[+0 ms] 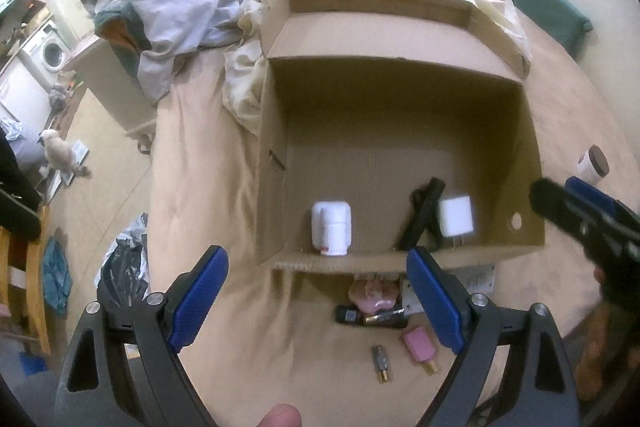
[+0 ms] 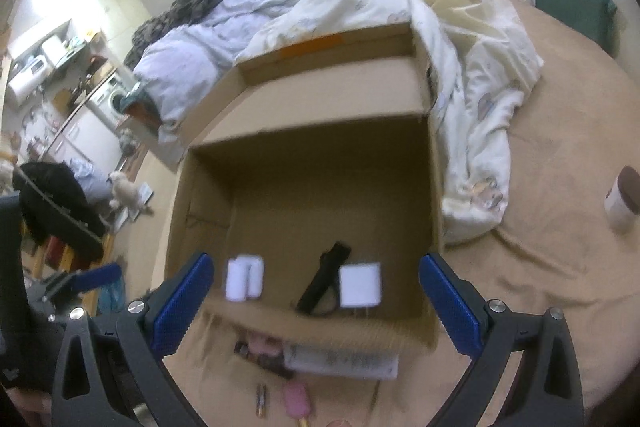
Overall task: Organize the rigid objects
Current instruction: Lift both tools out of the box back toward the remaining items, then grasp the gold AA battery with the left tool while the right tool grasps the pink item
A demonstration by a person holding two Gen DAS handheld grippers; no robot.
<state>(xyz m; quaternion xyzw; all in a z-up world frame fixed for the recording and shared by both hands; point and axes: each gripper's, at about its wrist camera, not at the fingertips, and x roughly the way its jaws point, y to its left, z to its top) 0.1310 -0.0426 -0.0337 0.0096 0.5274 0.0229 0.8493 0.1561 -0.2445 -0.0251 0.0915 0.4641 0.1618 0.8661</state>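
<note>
Three items lie in the cardboard box (image 1: 280,155) on the bed: a white bottle (image 1: 331,227), a black object (image 1: 422,223) and a white charger (image 1: 456,221). Both the left gripper (image 1: 316,301) and right gripper (image 2: 316,299) hang above its near wall, jaws wide, empty. Only the left view clearly shows a pink bottle (image 1: 419,345) and small battery (image 1: 382,367) outside on the sheet; a brown-lidded jar (image 2: 624,201) stands well apart.

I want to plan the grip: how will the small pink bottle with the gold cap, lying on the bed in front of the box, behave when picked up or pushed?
The pink bottle looks small and rigid, so probably light and stiff between the fingers. It lies on its side on soft bedding, so a push would more likely make it sink or slide than roll far. Its flat-looking body should not turn easily; the surface may be smooth and slippery.
</note>
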